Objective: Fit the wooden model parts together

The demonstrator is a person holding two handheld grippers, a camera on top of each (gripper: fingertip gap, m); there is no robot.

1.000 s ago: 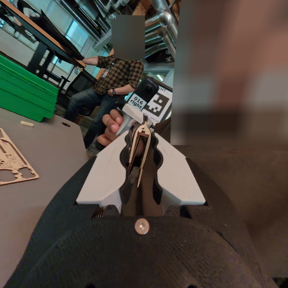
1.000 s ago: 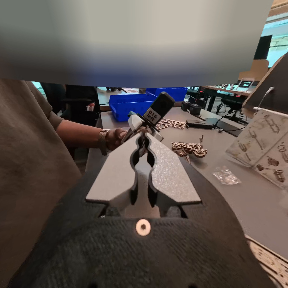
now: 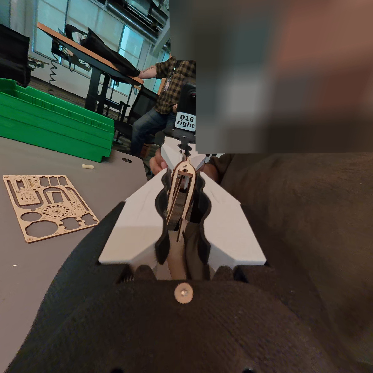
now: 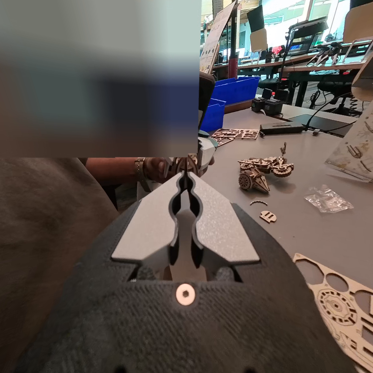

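Observation:
My left gripper (image 3: 182, 181) is shut on an arched wooden sub-assembly (image 3: 181, 193), held upright between its black wavy pads above the grey table (image 3: 60, 282). My right gripper (image 4: 185, 176) faces it tip to tip and also shows in the left wrist view (image 3: 184, 154). Its tips are shut on a thin wooden part (image 4: 189, 193), seen edge-on, and meet the top of the arch. In the right wrist view the left gripper (image 4: 204, 155) and a bit of the assembly (image 4: 191, 160) show just beyond my tips, mostly hidden.
A punched wooden sheet (image 3: 46, 203), a small dowel (image 3: 87, 166) and green bins (image 3: 50, 125) lie to the left. To the right are a built wooden model (image 4: 264, 171), loose parts (image 4: 268, 216), a plastic bag (image 4: 329, 198), another sheet (image 4: 339, 306) and blue bins (image 4: 232, 96).
Both grippers have shifted and turned together while staying tip to tip. The right gripper now stands straight ahead instead of leaning. Both grips are unchanged.

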